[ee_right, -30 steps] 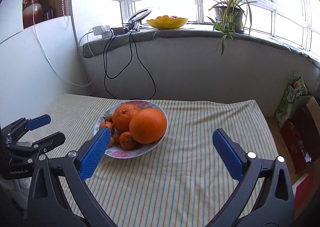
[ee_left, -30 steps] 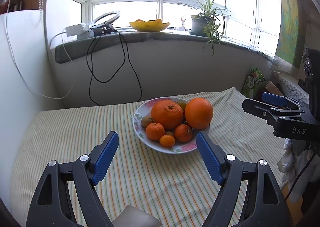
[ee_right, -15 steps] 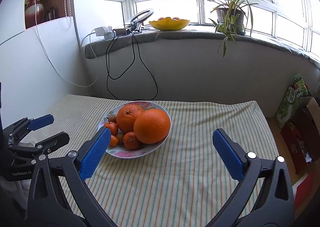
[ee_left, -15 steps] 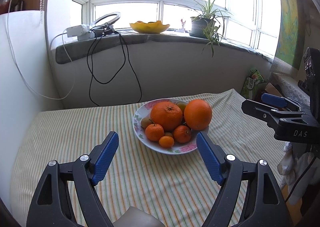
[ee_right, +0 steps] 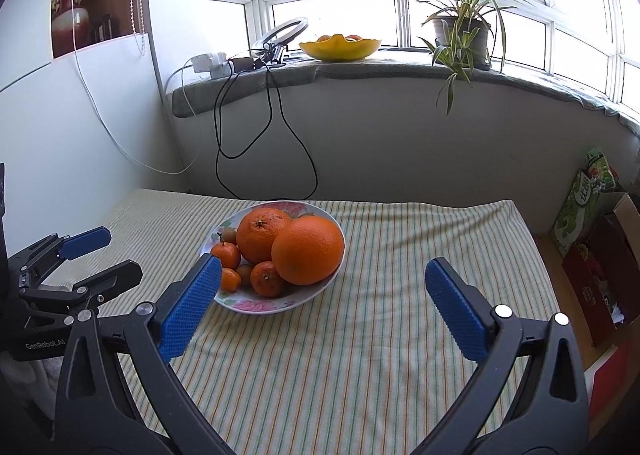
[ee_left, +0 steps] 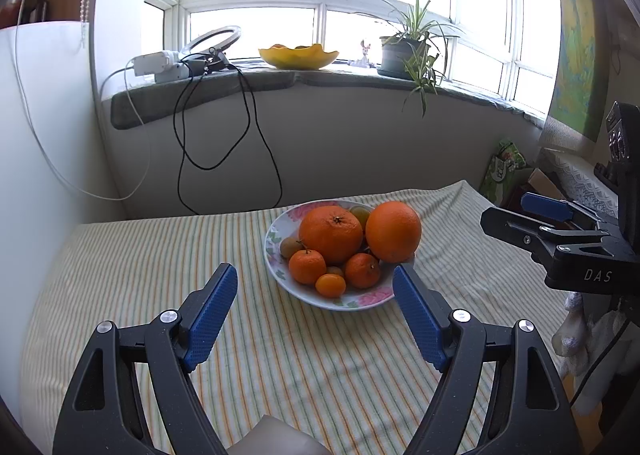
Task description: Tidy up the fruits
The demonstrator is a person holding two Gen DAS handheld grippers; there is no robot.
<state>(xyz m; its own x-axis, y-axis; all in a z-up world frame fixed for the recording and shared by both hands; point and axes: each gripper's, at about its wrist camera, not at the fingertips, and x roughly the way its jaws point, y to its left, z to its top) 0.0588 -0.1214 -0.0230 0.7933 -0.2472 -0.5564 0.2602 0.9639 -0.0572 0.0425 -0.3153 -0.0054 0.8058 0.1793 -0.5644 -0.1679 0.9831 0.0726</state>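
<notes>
Two big oranges (ee_left: 360,233) and several small mandarins (ee_left: 307,266) sit heaped in the flowered white ceramic plate (ee_left: 280,275) on our striped tablecloth (ee_left: 160,255). Our left gripper (ee_left: 314,309) has the plate at twelve o'clock, our right gripper (ee_right: 320,295) at eleven; both gape wide, holding nothing. Gathered fruit fits either sorted or awaiting sorting.
</notes>
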